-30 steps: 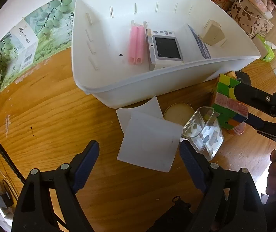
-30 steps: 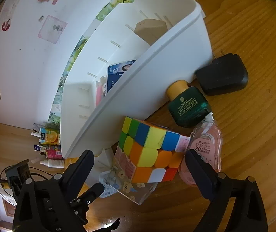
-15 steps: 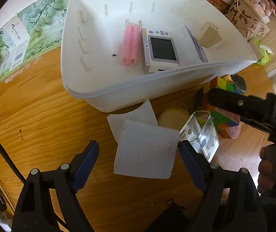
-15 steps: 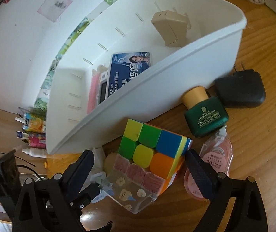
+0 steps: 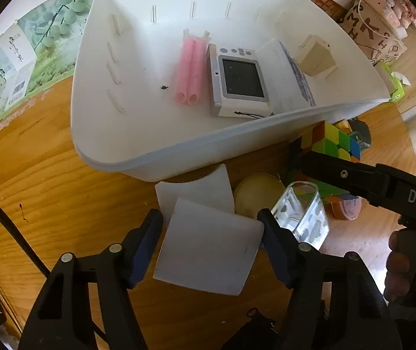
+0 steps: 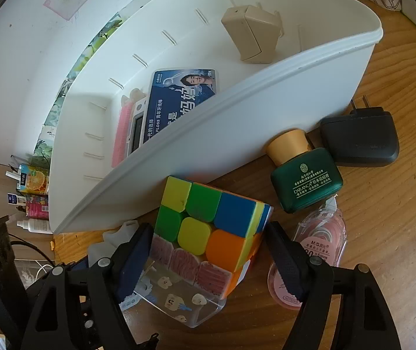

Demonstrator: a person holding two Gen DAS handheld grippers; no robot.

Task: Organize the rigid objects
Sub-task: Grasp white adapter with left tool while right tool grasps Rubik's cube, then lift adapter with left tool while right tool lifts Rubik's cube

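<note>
A white bin (image 5: 137, 151) holds pink tubes (image 5: 191, 70), a small screen device (image 5: 238, 80), a blue floss pack (image 6: 178, 99) and a beige plug (image 6: 251, 35). My left gripper (image 5: 209, 227) has its jaws closed in around a white flat box (image 5: 208, 248) on the table, both pads touching its sides. My right gripper (image 6: 208, 250) has its jaws at both sides of a colourful puzzle cube (image 6: 210, 233), which rests on a clear plastic box (image 6: 178, 300). The cube also shows in the left wrist view (image 5: 336, 143).
A green bottle (image 6: 304, 180), a black charger (image 6: 359, 137) and a pink tape dispenser (image 6: 318, 248) lie right of the cube. A second white box (image 5: 196, 186) and a round cream lid (image 5: 257, 192) lie by the bin. Cartons line the wall at left.
Both grippers have narrowed their jaws: the left onto the white flat box, the right onto the puzzle cube. Both cameras have moved closer to the bin.
</note>
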